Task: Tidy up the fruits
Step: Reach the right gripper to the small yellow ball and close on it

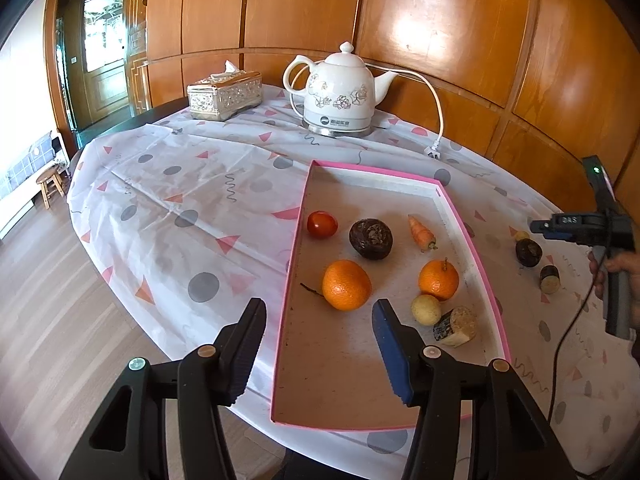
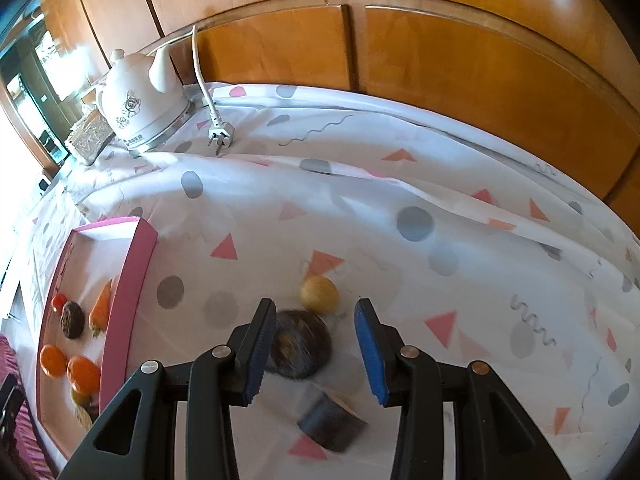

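A pink tray (image 1: 400, 178) lies on the patterned tablecloth. It holds a tomato (image 1: 322, 224), a dark round fruit (image 1: 371, 239), a small carrot (image 1: 421, 233), two oranges (image 1: 346, 285) (image 1: 438, 279), a small yellow fruit (image 1: 426, 309) and a cut dark-skinned piece (image 1: 456, 326). My left gripper (image 1: 320, 307) hovers open over the tray's near end, empty. Right of the tray, on the cloth, lie a yellow fruit (image 2: 319, 294), a dark round fruit (image 2: 300, 344) and a cut dark-skinned piece (image 2: 332, 426). My right gripper (image 2: 316, 309) hangs open above them, gripping nothing. It also shows side-on as the right gripper (image 1: 538, 226), held by a hand (image 1: 618, 268).
A white floral kettle (image 1: 340, 92) with its cord and loose plug (image 2: 220, 136) stands at the back by a silver tissue box (image 1: 224, 96). Wood panelling backs the table. The rounded table edge drops to wooden floor on the left, near a small stool (image 1: 50, 184).
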